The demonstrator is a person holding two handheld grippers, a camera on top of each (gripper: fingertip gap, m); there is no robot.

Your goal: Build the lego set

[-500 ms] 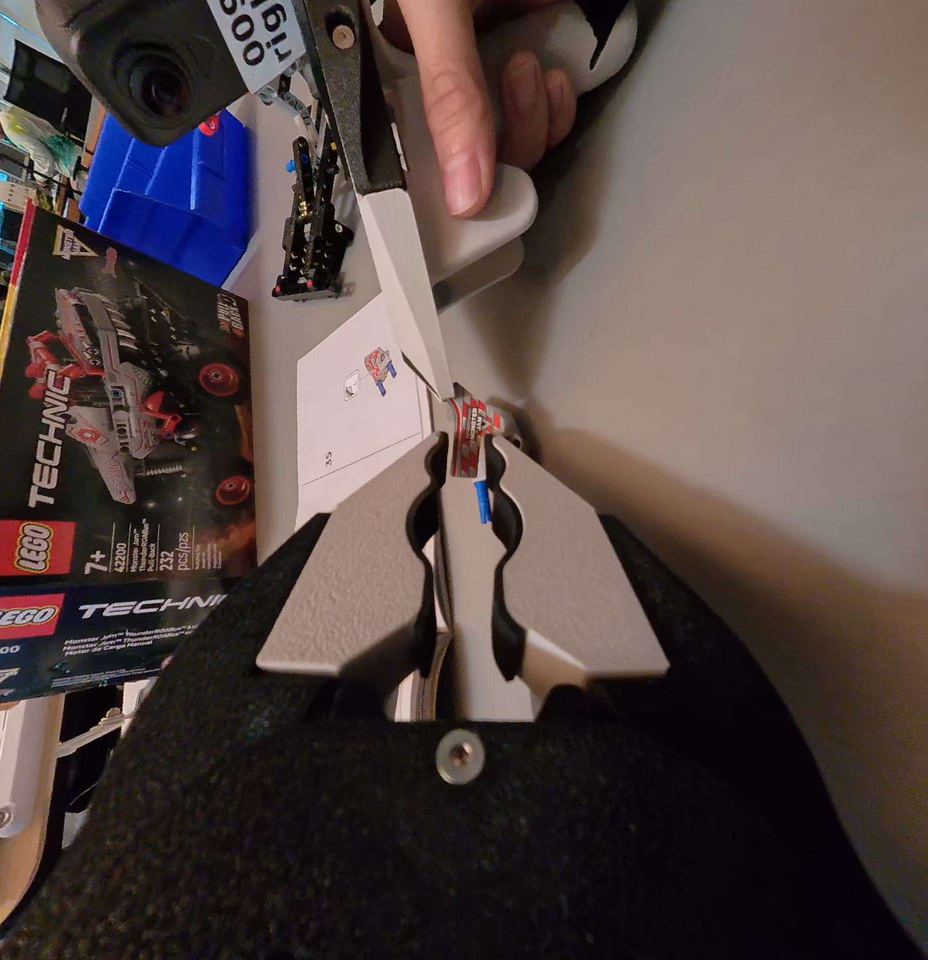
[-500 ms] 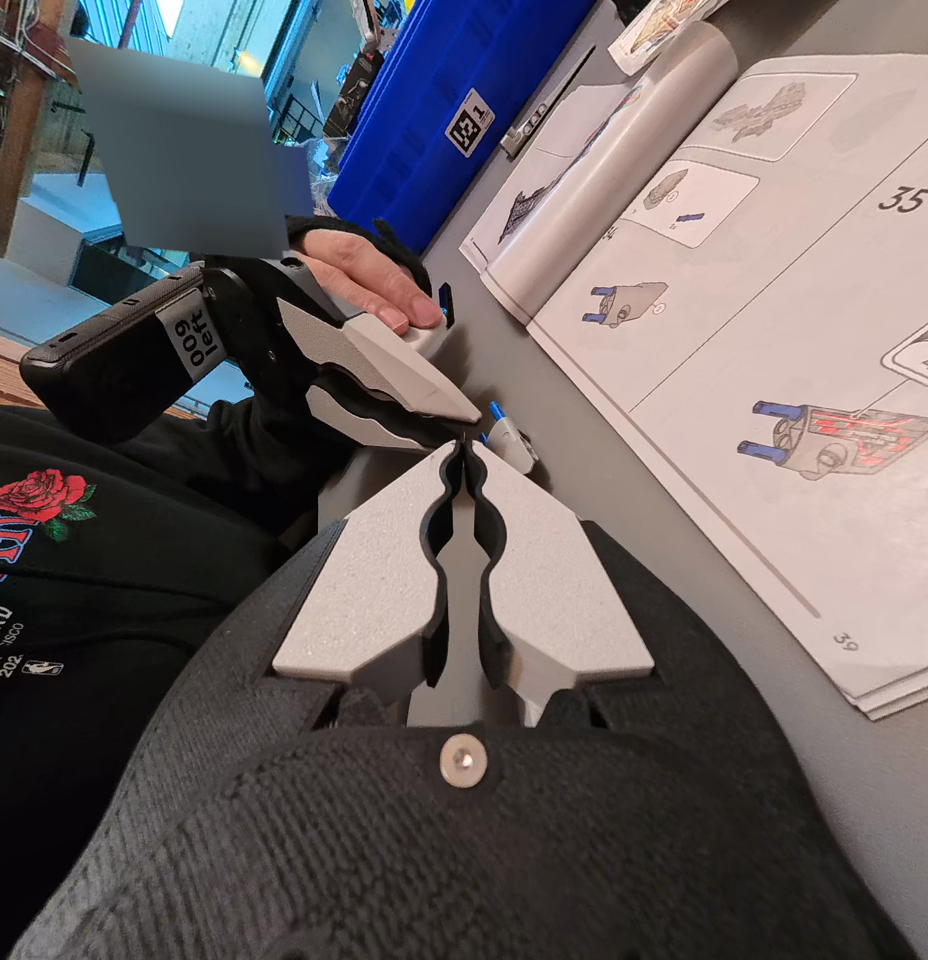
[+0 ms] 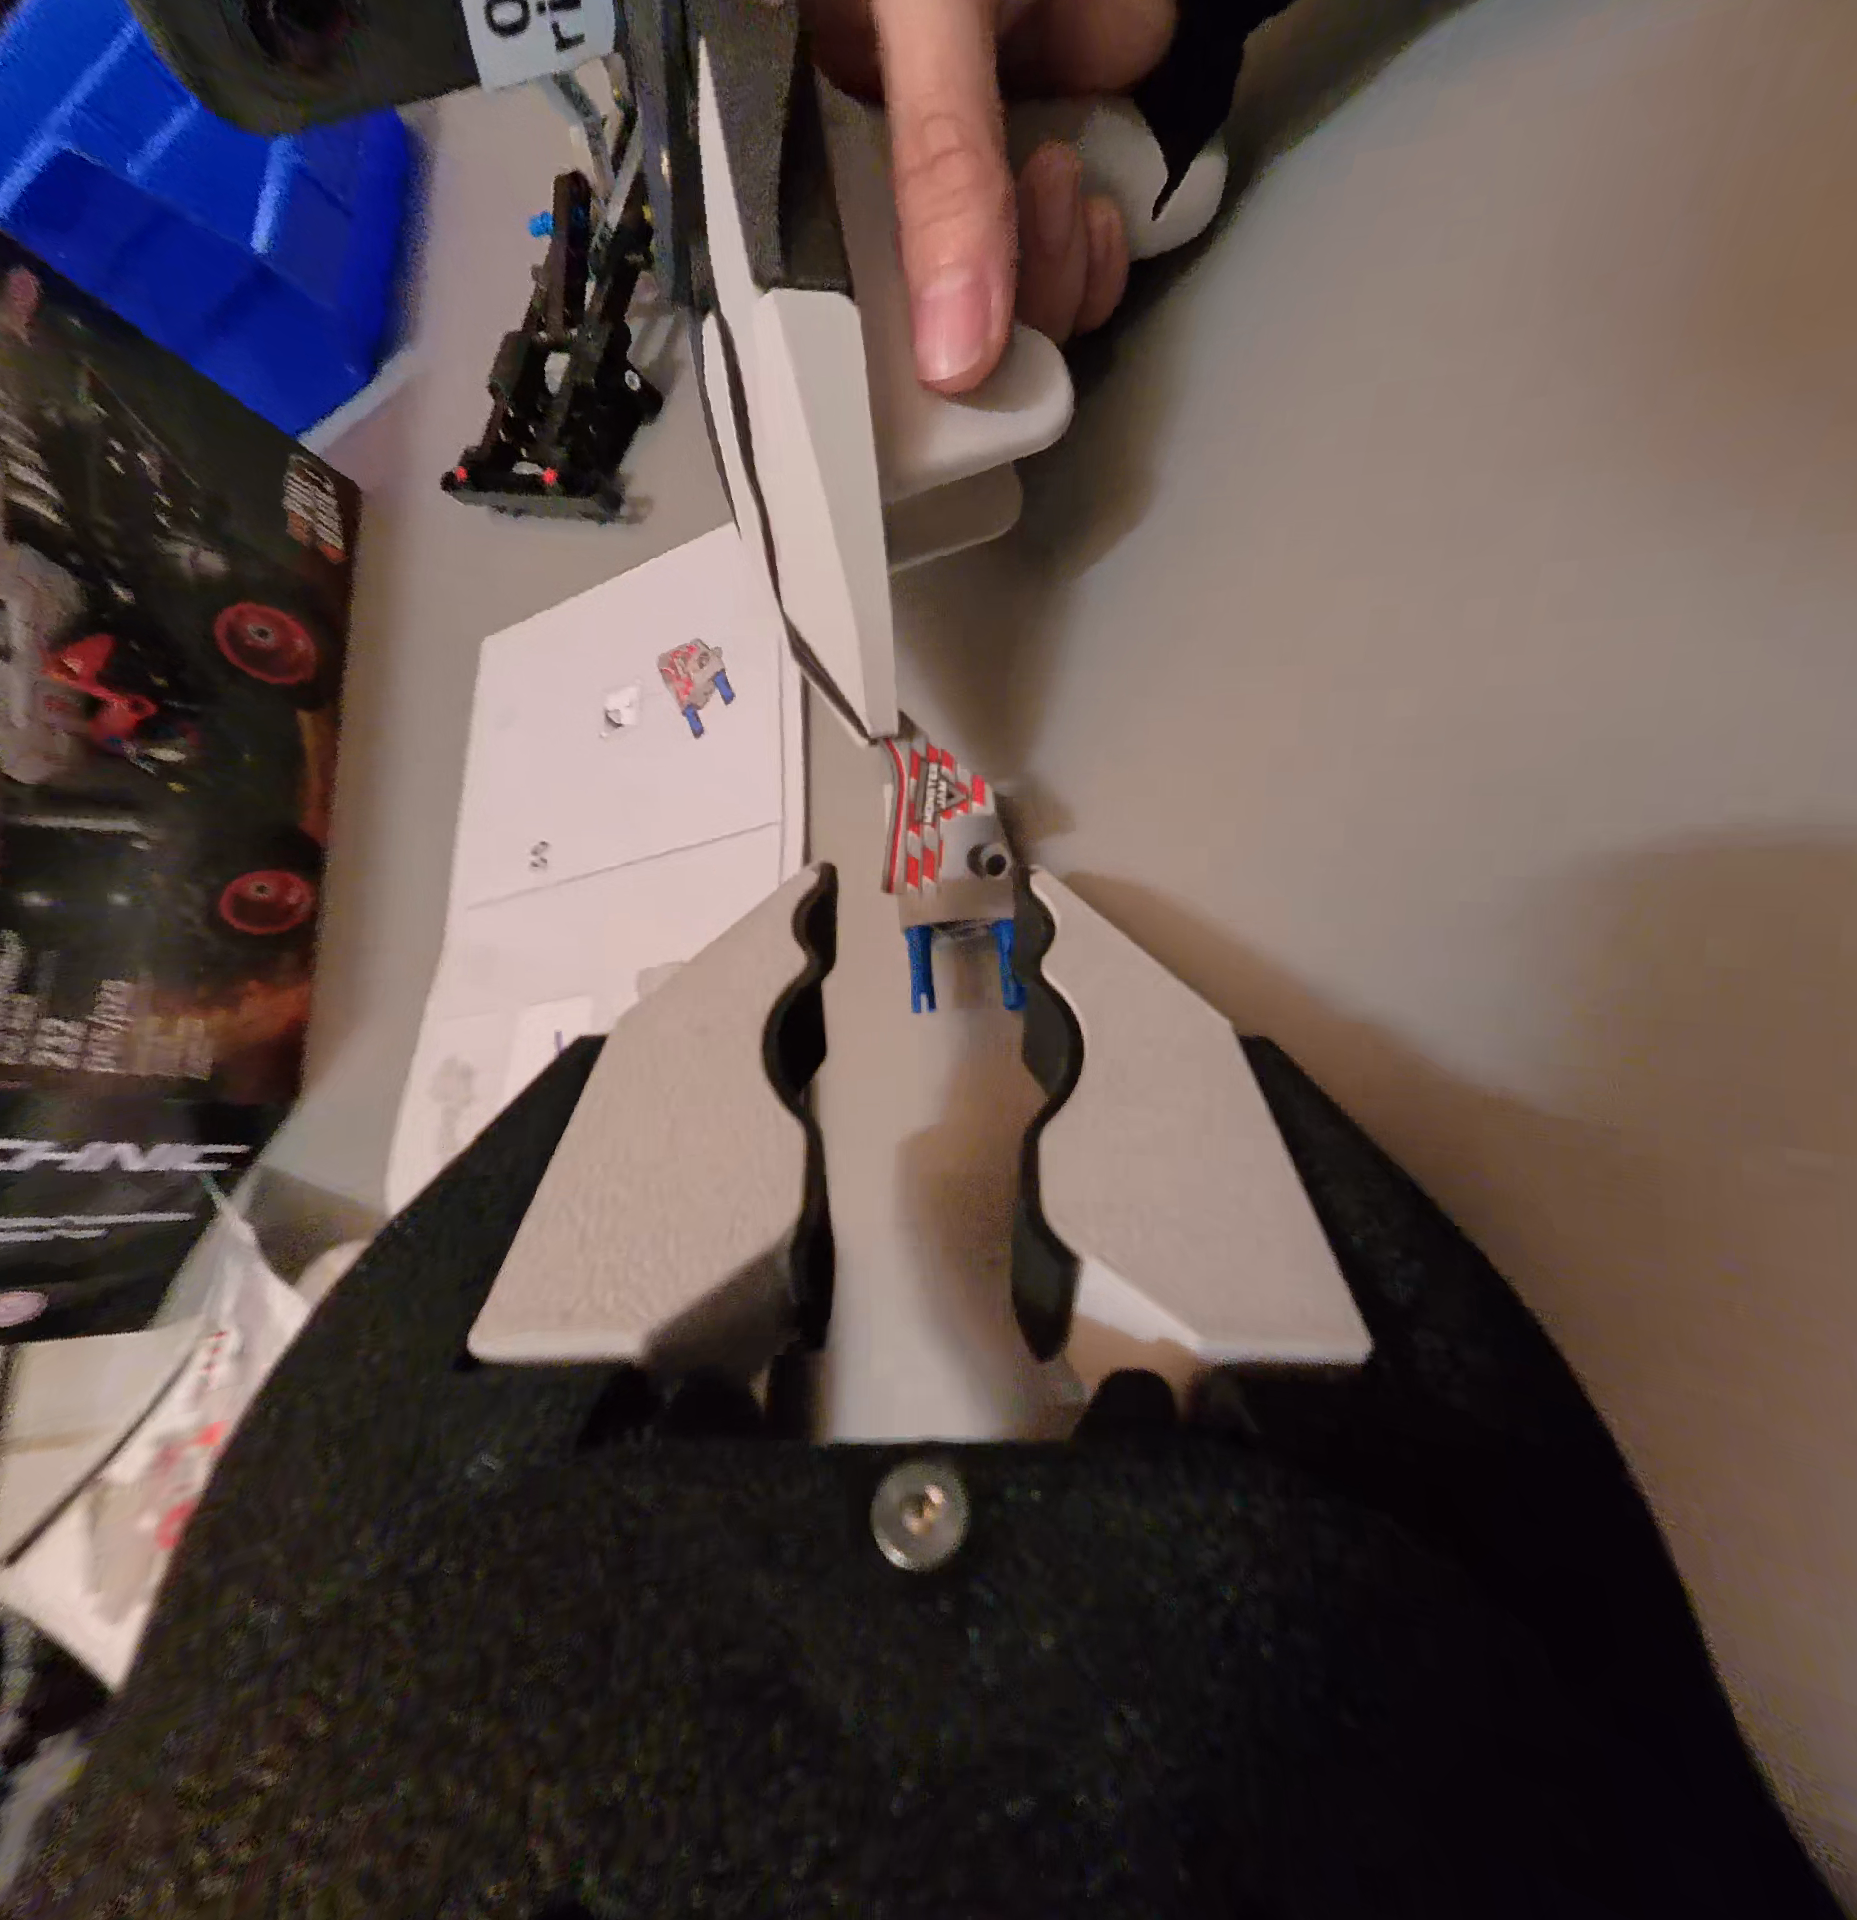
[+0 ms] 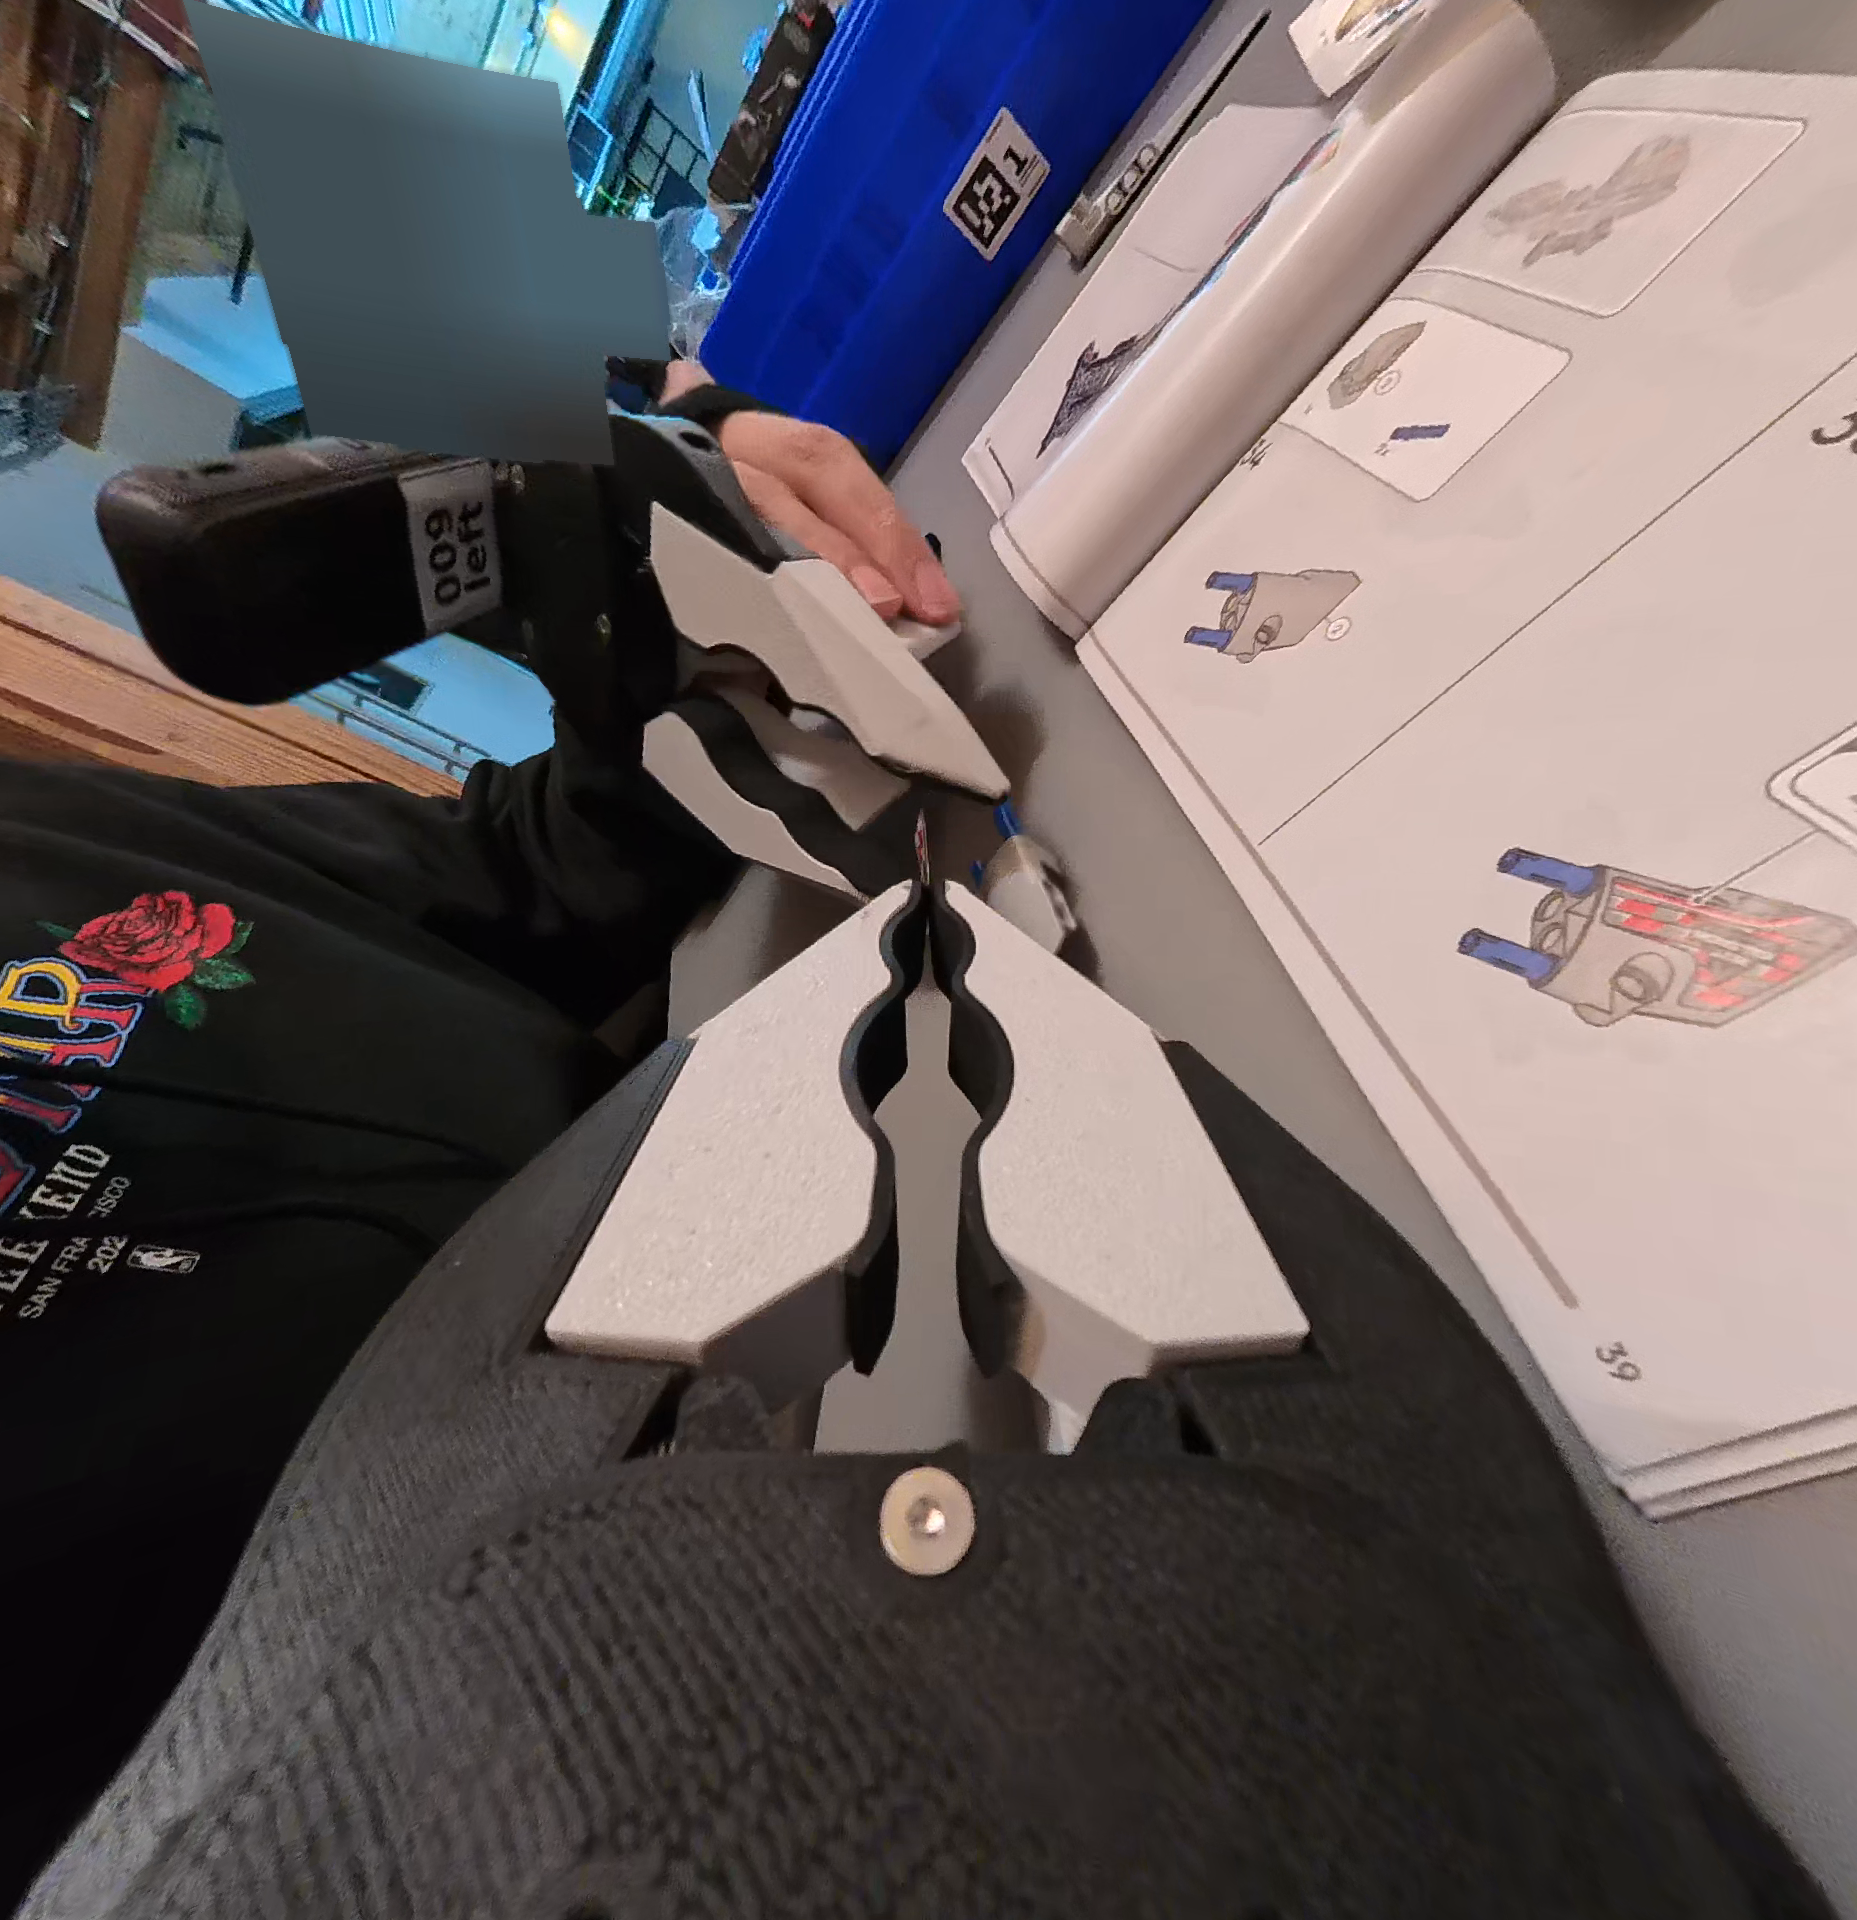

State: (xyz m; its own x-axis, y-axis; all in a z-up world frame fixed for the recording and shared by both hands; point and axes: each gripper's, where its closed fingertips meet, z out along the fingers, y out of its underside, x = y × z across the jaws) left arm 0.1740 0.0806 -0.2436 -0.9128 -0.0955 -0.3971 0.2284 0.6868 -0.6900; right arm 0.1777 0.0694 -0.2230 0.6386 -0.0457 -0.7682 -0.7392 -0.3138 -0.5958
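Now left gripper (image 3: 929, 914) spread wide, nothing pinched. Small grey lego piece (image 3: 939, 831) with red sticker and two blue pins (image 3: 919, 966) lying on table (image 3: 1423, 623) at twelve o'clock, just off the tips, pins pointing back toward six. Right gripper (image 4: 929, 899) pressed nearly shut, apparently nipping the sticker's edge at the piece's far end. Left judged nearer the pins.

Left gripper (image 3: 924, 883) jaws matt grainy grey plastic; body rough black. Desk (image 3: 1423, 623) smooth matt grey. Booklet (image 4: 1526, 727) paper, slight sheen. Lego box (image 3: 124, 727) glossy card. Bin (image 4: 882, 229) shiny blue plastic.
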